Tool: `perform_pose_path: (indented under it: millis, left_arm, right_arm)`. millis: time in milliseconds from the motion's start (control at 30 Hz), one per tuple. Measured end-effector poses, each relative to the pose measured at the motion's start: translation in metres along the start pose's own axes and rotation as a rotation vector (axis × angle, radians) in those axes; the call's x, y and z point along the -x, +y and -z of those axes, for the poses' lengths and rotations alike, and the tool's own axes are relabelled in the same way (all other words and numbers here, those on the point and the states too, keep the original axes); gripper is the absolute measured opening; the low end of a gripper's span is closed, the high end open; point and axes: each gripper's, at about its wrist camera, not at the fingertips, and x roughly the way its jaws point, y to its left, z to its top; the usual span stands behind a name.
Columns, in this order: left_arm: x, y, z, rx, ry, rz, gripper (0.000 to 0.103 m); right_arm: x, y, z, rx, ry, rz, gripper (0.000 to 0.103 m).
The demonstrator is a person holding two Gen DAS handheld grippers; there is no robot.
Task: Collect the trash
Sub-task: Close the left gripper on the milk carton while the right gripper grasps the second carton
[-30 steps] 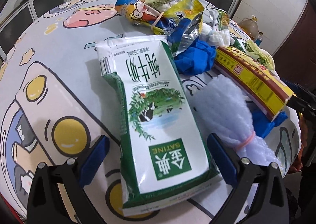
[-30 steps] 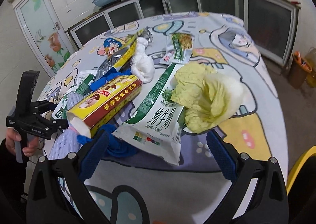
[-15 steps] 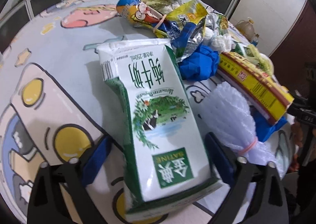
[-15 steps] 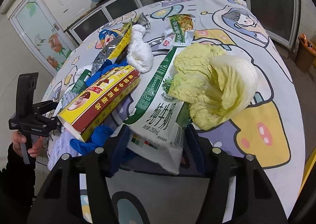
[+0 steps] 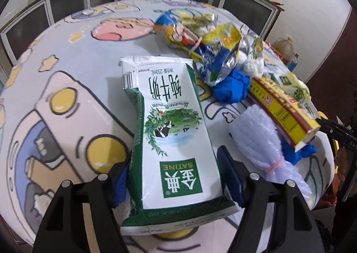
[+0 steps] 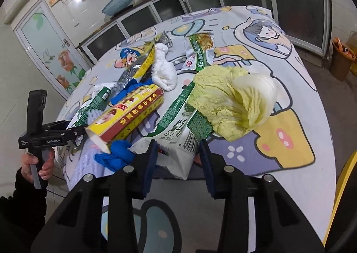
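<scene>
While both pairs of jaws are closing, each has a flattened green-and-white milk carton between its blue pads. On the left wrist view, the left gripper (image 5: 176,180) straddles the near end of one flattened green-and-white milk carton (image 5: 171,132), which lies lengthwise near the table's near edge; the pads sit against its two long sides and the carton's bottom bulges between them. Beside it on the right lies a white foam net sleeve (image 5: 261,139) tied with a pink rubber band, and past that a long yellow-and-red cardboard box (image 5: 281,108) resting on a crumpled blue glove (image 5: 232,86). Farther back sit crumpled foil snack wrappers (image 5: 214,52).

On the right wrist view, the right gripper (image 6: 178,159) stands about a third open, its pads pressing the crumpled near end of a second green-and-white milk carton (image 6: 178,128) at the table's near edge. A pale yellow-green cabbage leaf (image 6: 232,101) lies on that carton's far part. A white balled-up cloth (image 6: 164,72) and a small green seasoning packet (image 6: 198,52) lie toward the middle of the round table with a cartoon-printed cloth (image 6: 279,56). At the left edge a person's hand (image 6: 35,163) grips the other tool's handle.
</scene>
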Motion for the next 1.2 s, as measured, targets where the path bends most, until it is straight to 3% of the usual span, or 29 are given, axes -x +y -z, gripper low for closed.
perform_pose_path:
  millis: [367, 600, 667, 700, 733, 833, 900, 1000, 1200]
  left_arm:
    - [0.043, 0.007, 0.014, 0.011, -0.080, -0.018, 0.068]
    - [0.054, -0.001, 0.019, -0.009, -0.103, 0.001, 0.068]
    - [0.053, -0.002, 0.019, -0.015, -0.100, 0.006, 0.068]
    - [0.053, -0.002, 0.019, -0.015, -0.098, 0.008, 0.068]
    - [0.053, -0.003, 0.019, -0.016, -0.098, 0.010, 0.068]
    - [0.054, -0.002, 0.018, -0.015, -0.100, 0.014, 0.068]
    - [0.053, 0.000, 0.019, -0.009, -0.099, 0.018, 0.068]
    - [0.052, 0.005, 0.020, 0.009, -0.092, 0.022, 0.068]
    - [0.056, 0.009, 0.022, 0.010, -0.101, 0.006, 0.068]
  right_arm:
    - [0.035, 0.003, 0.008, 0.002, -0.061, 0.002, 0.030]
    - [0.021, 0.005, 0.021, 0.037, 0.023, 0.041, 0.027]
    - [0.014, 0.005, 0.019, 0.038, 0.054, 0.056, 0.038]
    - [0.011, 0.005, 0.018, 0.038, 0.058, 0.057, 0.061]
    - [0.009, 0.005, 0.016, 0.038, 0.063, 0.050, 0.075]
    - [-0.009, 0.006, 0.008, 0.033, 0.123, 0.044, 0.075]
    - [-0.022, 0.005, 0.004, 0.033, 0.166, 0.065, 0.070]
    - [-0.032, 0.000, -0.001, 0.001, 0.192, 0.053, 0.039]
    - [-0.006, -0.010, 0.001, -0.085, 0.154, -0.070, 0.030]
